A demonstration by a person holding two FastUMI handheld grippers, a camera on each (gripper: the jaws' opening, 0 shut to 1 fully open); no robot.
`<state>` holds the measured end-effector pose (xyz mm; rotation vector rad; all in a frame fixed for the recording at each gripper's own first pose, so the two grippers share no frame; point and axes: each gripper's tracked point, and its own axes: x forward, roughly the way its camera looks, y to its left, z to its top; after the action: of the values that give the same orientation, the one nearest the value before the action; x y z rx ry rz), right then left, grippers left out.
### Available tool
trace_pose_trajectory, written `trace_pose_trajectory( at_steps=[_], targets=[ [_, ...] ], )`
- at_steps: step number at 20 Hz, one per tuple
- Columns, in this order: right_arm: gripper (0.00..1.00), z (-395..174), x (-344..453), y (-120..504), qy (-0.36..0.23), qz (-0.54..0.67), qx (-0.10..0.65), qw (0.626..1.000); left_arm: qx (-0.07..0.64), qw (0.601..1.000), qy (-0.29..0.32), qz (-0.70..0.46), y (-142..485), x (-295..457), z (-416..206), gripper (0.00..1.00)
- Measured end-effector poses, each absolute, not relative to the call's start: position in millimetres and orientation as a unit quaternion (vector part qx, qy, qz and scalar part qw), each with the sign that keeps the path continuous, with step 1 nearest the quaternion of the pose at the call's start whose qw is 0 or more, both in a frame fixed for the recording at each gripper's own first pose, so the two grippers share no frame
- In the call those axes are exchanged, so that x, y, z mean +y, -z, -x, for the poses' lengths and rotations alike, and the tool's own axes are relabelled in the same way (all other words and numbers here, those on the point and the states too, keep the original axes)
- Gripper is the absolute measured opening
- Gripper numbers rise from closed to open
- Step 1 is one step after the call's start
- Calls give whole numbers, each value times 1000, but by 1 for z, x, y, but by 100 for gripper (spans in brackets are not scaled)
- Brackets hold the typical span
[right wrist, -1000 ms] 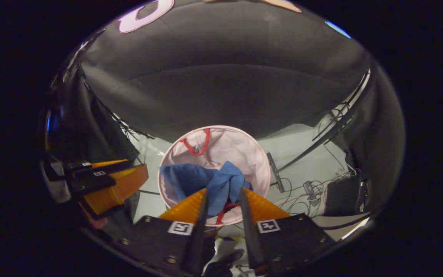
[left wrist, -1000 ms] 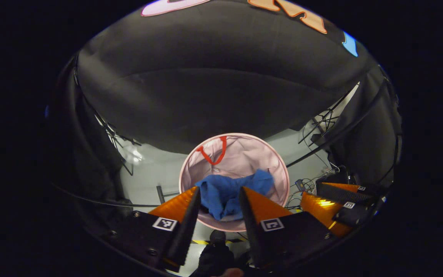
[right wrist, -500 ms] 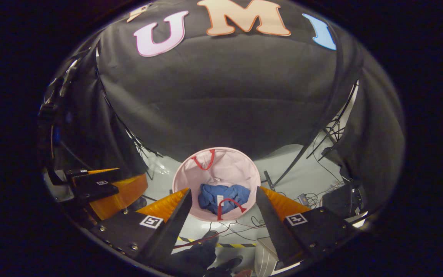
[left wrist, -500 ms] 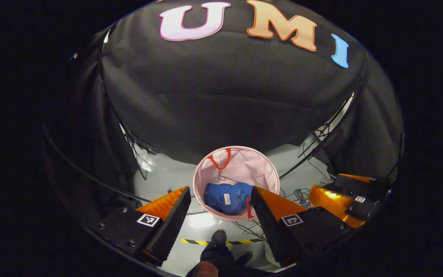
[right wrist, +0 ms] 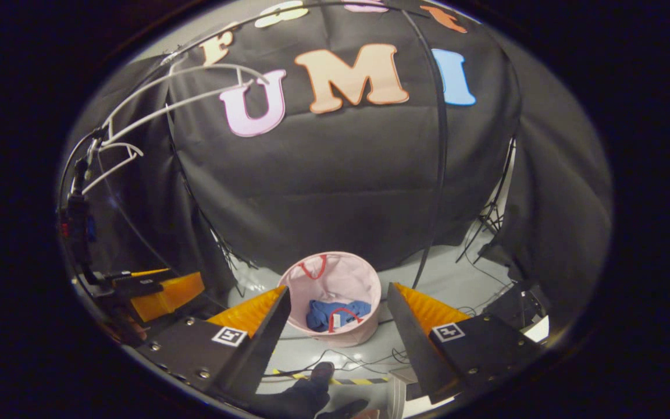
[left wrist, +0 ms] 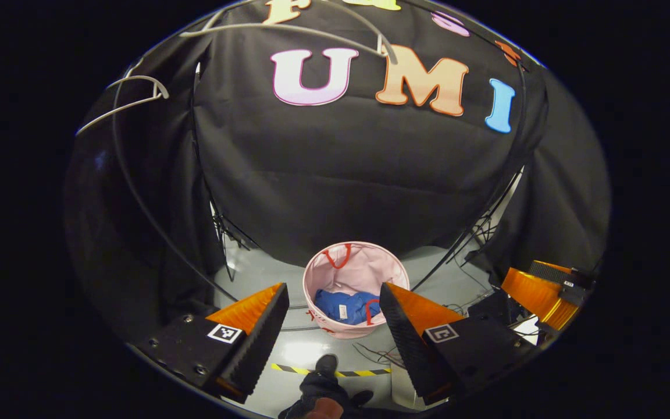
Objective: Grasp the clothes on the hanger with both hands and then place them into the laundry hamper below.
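A blue garment lies crumpled inside the pink round laundry hamper, which stands on the pale floor and has red handles. In the left gripper view my left gripper hangs open well above the hamper, nothing between its fingers. My right gripper in the right gripper view is open too, high over the hamper and holding nothing. Bare white hangers hang at the upper left. The right gripper shows at the far right of the left gripper view, the left gripper at the left of the right gripper view.
Black cloth walls close the booth behind the hamper. Thin dark poles and stand legs run down to the floor. Cables and a dark box lie at the right. A yellow-black floor tape and a person's dark shoe are below.
Both grippers opened and let the blue garment drop into the hamper, then rose well above it. The hangers have come into view at the top.
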<state>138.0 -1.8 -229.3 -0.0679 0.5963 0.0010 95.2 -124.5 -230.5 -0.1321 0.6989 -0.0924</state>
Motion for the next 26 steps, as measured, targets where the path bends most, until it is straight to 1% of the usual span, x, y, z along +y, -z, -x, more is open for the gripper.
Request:
trace_pose_trajectory(
  at_steps=[4,5,6,10,11,12,13,14,15,21,25,26],
  targets=[
    [99,-115,22,180,-21,43,244,969,293,954,37,57,193,-118,-79,99],
    [94,-113,27,166,-24,46,226,973,279,958,37,60,182,-118,-77,98],
    [99,-110,28,151,-26,56,210,976,266,961,36,63,170,-117,-76,98],
    [99,-107,46,94,-30,66,152,986,206,977,30,56,122,-99,-87,98],
    [99,-110,51,80,-29,60,139,988,188,980,28,52,108,-94,-92,96],
    [99,-111,56,68,-28,51,129,990,174,983,28,49,96,-91,-95,98],
    [99,-114,58,58,-27,46,116,992,160,986,30,48,84,-88,-98,95],
    [99,-113,56,52,-23,44,108,993,149,987,32,46,74,-87,-100,98],
    [99,-114,57,46,-21,43,101,994,140,989,35,44,64,-82,-100,95],
    [99,-118,63,34,-3,24,84,996,103,994,35,30,23,-63,-100,95],
    [100,-114,59,27,2,14,75,997,75,996,31,23,-1,-50,-81,95],
    [99,-113,55,26,3,19,72,997,69,997,30,21,-4,-48,-77,95]
  ],
)
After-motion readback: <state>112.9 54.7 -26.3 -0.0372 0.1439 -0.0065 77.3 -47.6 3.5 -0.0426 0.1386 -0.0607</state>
